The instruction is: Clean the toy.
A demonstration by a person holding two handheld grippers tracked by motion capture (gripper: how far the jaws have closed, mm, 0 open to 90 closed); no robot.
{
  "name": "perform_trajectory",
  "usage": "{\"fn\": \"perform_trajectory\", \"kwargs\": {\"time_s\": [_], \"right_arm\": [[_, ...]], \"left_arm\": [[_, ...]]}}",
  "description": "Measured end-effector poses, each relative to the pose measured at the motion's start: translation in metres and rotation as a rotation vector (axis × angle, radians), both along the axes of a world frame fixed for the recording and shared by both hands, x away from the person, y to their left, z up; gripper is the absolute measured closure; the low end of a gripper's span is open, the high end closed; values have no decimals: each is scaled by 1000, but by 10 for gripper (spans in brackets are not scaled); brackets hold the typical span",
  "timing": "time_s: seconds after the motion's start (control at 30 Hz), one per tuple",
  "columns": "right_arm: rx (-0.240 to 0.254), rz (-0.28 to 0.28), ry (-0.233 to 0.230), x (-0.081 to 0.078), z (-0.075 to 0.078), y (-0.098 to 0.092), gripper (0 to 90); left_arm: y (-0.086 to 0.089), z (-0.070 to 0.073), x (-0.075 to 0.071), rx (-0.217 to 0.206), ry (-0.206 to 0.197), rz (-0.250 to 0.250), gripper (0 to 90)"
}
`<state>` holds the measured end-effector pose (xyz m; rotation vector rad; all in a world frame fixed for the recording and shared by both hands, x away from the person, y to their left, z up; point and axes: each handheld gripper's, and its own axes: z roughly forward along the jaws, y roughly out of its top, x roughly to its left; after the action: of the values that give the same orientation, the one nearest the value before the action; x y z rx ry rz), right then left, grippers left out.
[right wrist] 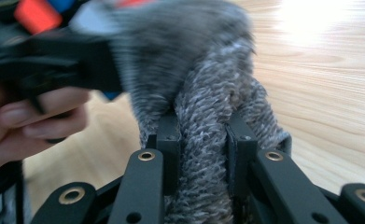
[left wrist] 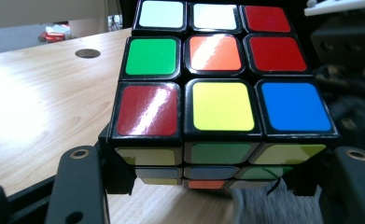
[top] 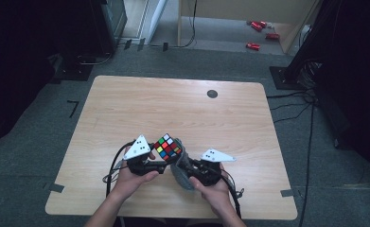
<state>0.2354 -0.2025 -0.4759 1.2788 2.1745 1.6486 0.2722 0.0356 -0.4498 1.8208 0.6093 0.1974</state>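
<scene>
Grey cloth (right wrist: pixel 203 140), blurred at its top, sits pinched in the right claw (right wrist: pixel 202 135). Beside it, above the worktop (top: pixel 126 109), the left claw (left wrist: pixel 217 168) clamps the cube (left wrist: pixel 217 79), lower layers hidden.

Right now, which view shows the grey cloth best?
The right gripper view: the grey cloth sits close up, pinched between the jaws. The high view shows it small beside the cube; the left gripper view catches a blurred edge.

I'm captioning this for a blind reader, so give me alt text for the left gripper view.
A scrambled puzzle cube fills the frame, clamped between the left gripper's black fingers above a light wooden table. Its top face shows white, red, green, orange, yellow and blue stickers.
</scene>
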Motion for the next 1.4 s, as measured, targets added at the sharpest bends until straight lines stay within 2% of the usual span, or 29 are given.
{"fn": "perform_trajectory", "kwargs": {"time_s": [0.17,0.23,0.3,0.37,0.47,0.6,0.63,0.7,0.83,0.87,0.97,1.07,1.1,1.2,1.3,1.33,1.4], "right_arm": [[-30,46,-10,-5,-4,12,731],[-57,22,-49,-5,-1,9,732],[-32,-28,-67,-2,3,-1,733],[-20,-58,-81,-1,3,-8,733],[-34,-21,-76,-3,-3,-1,733],[-34,62,-46,-8,-9,16,732],[-33,67,-45,-9,-9,16,732],[-37,58,-55,-8,-6,13,734],[-1,-26,-72,-3,-1,-4,735],[-1,-33,-74,-3,0,-5,735],[-17,7,-76,-6,-3,4,733],[-43,74,-71,-11,-7,19,733],[-63,86,-85,-13,-7,22,733],[-64,59,-96,-10,-3,15,733],[-20,-42,-90,-3,1,-5,734],[-19,-53,-91,-3,2,-7,734],[-26,-33,-93,-5,1,-3,733]], "left_arm": [[-1,-1,1,-14,28,-7,349],[-1,0,1,-24,37,-12,349],[-1,0,1,-35,45,-22,349],[-3,-1,2,-25,51,-24,349],[-6,-5,3,-28,74,-17,349],[-5,-6,4,-28,83,-8,349],[-5,-6,4,-33,86,-9,349],[-3,-5,4,-46,88,-8,349],[-3,-4,4,-56,95,-16,349],[-4,-4,4,-57,98,-14,349],[-3,-4,5,-59,104,-8,349],[-1,-4,6,-58,107,1,349],[-1,-4,6,-59,107,1,349],[0,-4,5,-64,106,-3,349],[-2,-5,5,-53,103,-7,349],[-3,-5,5,-55,106,-8,349],[-3,-5,5,-55,104,-7,349]]}}
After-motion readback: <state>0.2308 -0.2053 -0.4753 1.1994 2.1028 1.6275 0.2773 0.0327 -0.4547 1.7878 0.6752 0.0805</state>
